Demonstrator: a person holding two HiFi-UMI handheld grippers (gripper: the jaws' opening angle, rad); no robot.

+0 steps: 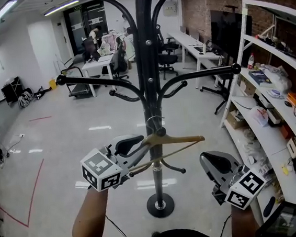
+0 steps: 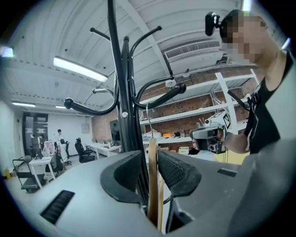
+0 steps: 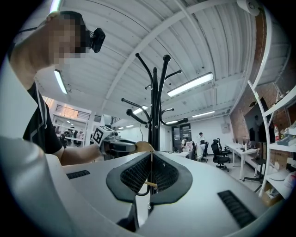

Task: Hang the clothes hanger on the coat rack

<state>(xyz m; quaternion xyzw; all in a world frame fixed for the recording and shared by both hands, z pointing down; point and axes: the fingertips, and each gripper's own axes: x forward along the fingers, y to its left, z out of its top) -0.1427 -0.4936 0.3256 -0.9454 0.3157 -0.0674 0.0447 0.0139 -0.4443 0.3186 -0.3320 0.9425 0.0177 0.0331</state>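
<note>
A black coat rack (image 1: 150,89) stands in the middle of the room, straight ahead of me. A wooden clothes hanger (image 1: 176,139) hangs level beside its pole, its wire hook (image 1: 156,123) up against the pole by the lower arms. My left gripper (image 1: 143,145) is round the hanger's left end. In the left gripper view the wood (image 2: 152,180) lies against the right pad, with a dark gap to the left one. My right gripper (image 1: 215,162) waits lower right, shut and empty, pointing at the rack (image 3: 155,102) and the hanger (image 3: 144,146).
White shelving (image 1: 274,123) with several boxes and small items runs along the right. The rack's round base (image 1: 159,204) sits on the floor close to my feet. Desks and office chairs (image 1: 105,62) stand far back. Red tape lines (image 1: 34,185) mark the floor at left.
</note>
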